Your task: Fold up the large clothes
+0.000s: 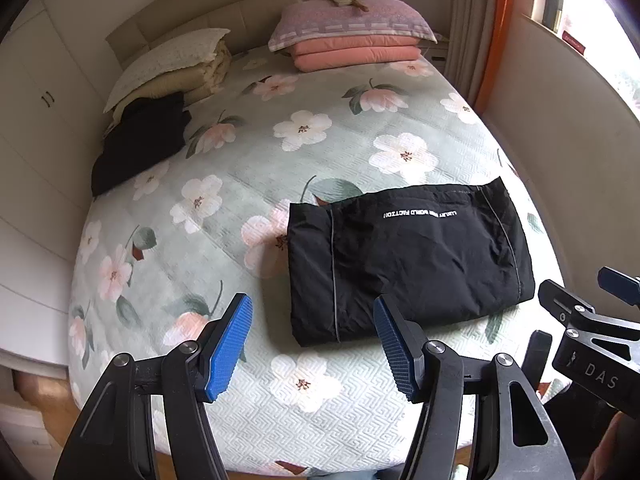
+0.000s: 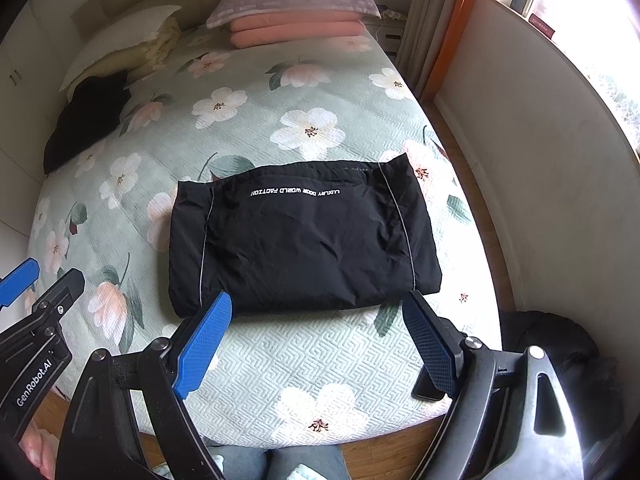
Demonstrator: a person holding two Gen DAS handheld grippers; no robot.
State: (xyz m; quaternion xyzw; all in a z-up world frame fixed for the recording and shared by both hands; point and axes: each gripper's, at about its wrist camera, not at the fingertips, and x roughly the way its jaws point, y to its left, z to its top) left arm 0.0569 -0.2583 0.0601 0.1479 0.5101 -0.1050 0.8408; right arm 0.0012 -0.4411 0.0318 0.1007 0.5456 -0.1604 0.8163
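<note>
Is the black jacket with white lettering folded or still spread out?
Folded: the black jacket with white lettering lies as a compact rectangle on the floral bedspread, no sleeves showing.

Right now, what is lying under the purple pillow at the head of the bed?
A folded pink blanket lies under the purple pillow. Anything beneath the blanket is hidden.

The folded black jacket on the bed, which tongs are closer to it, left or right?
Right. The right tongs sit open just before the folded black jacket, near its front edge. The left tongs, also open, sit off its front left corner.

floral bed, bright window, wood floor
</note>
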